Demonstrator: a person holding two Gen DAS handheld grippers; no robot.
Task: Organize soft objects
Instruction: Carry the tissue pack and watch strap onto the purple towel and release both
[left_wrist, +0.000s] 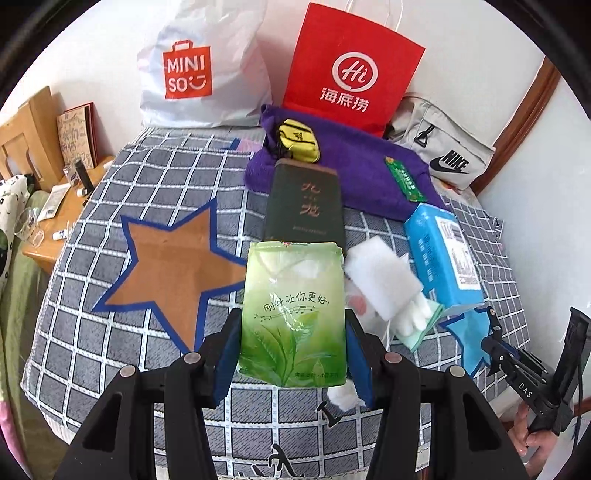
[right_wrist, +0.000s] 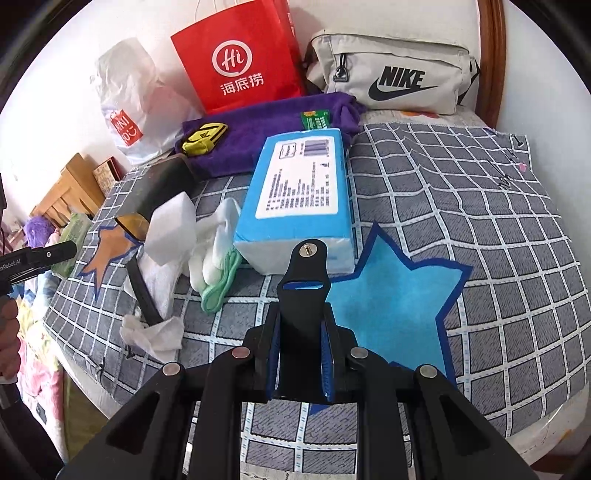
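Checked bedspread (left_wrist: 110, 229) fills both views. Nearest, left gripper (left_wrist: 291, 343) clamps a green tissue pack (left_wrist: 293, 314) upright above it, long axis pointing away. Right gripper (right_wrist: 301, 343) pinches a black mount (right_wrist: 303, 295); blue pack (right_wrist: 303, 195) lies just beyond.

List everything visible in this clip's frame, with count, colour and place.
Tissue pack: 1, green, in left gripper.
Tissue brick: 1, blue, mid-bed.
Sponge: 1, white, beside brick.
Socks: white-green, by sponge.
Book: 1, dark green, on bedspread.
Towel: 1, purple, rear.
Pouch: 1, yellow, on towel.
Haidilao bag: red, wall.
Miniso bag: white.
Nike bag: grey.
Right gripper: holding black mount.
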